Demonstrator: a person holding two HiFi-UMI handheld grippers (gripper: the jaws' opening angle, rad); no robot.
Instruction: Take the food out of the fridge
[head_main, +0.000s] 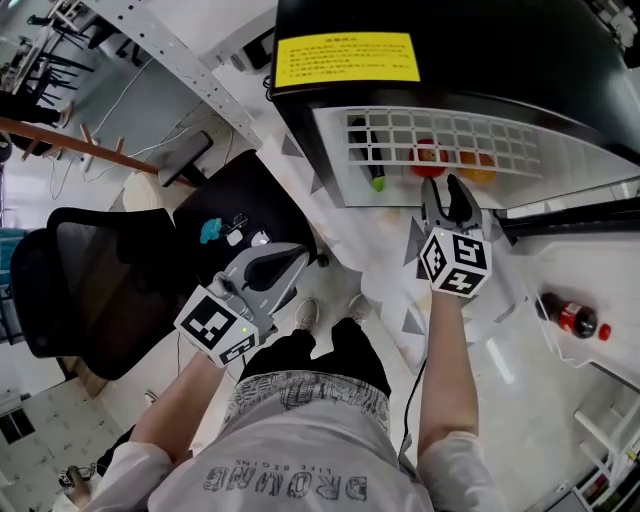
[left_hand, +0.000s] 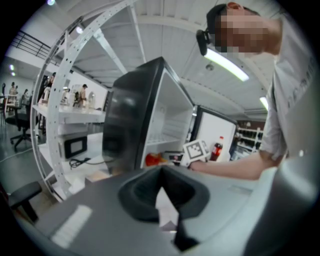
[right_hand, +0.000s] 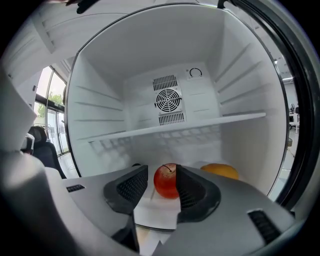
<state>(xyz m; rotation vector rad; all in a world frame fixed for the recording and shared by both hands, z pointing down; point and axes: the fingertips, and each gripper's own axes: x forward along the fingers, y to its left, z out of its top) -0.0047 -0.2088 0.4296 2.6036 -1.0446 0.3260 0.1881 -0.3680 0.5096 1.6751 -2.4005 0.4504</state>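
Note:
The black fridge stands open with its white inside lit. On its floor lie a red apple, an orange to its right and a dark green vegetable to its left. My right gripper reaches into the fridge, open, with the apple between its fingertips; a gap shows on the left side of the apple. My left gripper hangs back outside the fridge, shut and holding nothing.
A white wire shelf spans the fridge above the food. A cola bottle sits in the open door at the right. A black office chair and a metal rack stand at the left.

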